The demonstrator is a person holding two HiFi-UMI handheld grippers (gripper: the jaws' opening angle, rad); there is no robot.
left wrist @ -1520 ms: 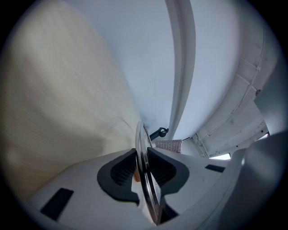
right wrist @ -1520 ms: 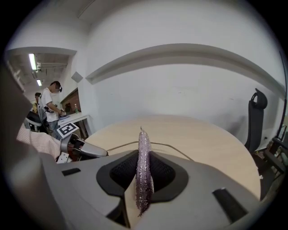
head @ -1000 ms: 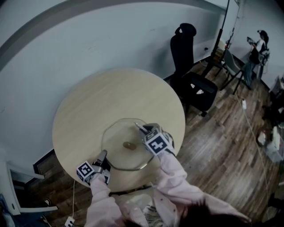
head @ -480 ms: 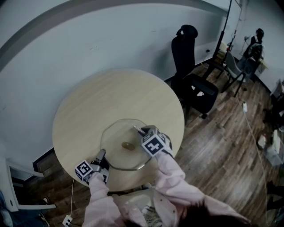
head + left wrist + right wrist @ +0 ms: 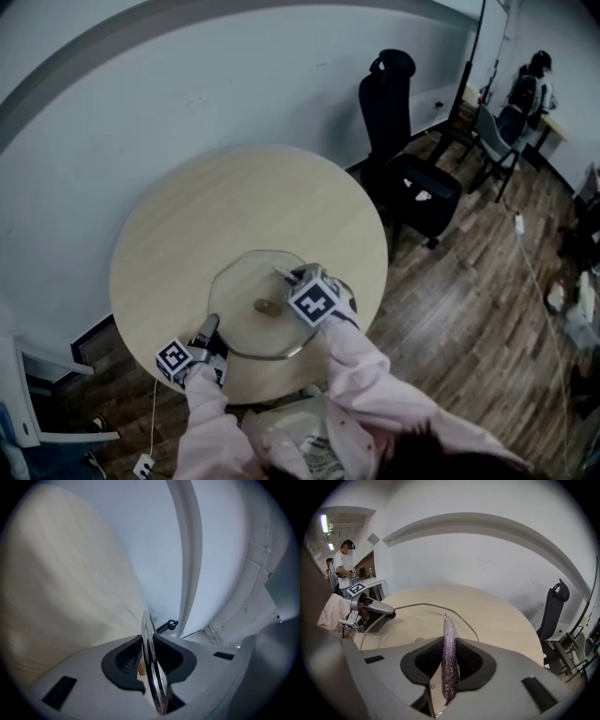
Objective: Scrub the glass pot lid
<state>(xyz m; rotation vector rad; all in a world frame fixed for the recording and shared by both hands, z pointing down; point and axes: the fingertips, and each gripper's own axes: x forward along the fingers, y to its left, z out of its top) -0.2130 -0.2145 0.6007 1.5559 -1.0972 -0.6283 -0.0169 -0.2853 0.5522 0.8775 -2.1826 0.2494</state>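
Observation:
The glass pot lid (image 5: 242,287) lies on the round wooden table (image 5: 216,206), its knob (image 5: 270,307) near the middle. My left gripper (image 5: 212,324) is at the lid's near-left edge. In the left gripper view it (image 5: 147,651) is shut on the lid's metal rim (image 5: 146,630), which stands edge-on between the pads. My right gripper (image 5: 282,274) is over the lid's right half, tilted down. In the right gripper view it (image 5: 449,654) is shut on a thin purple glittery scrubber (image 5: 449,639). That view also shows the lid's rim (image 5: 423,604) and the left gripper (image 5: 372,607).
A black office chair (image 5: 405,173) stands right of the table on the wooden floor (image 5: 478,281). A light wall (image 5: 187,84) runs close behind the table. A person (image 5: 527,89) stands far off at the right. The table's far half (image 5: 253,187) is bare.
My right gripper has slid a little to the left over the lid with the scrubber. The left gripper has kept its hold on the rim in place.

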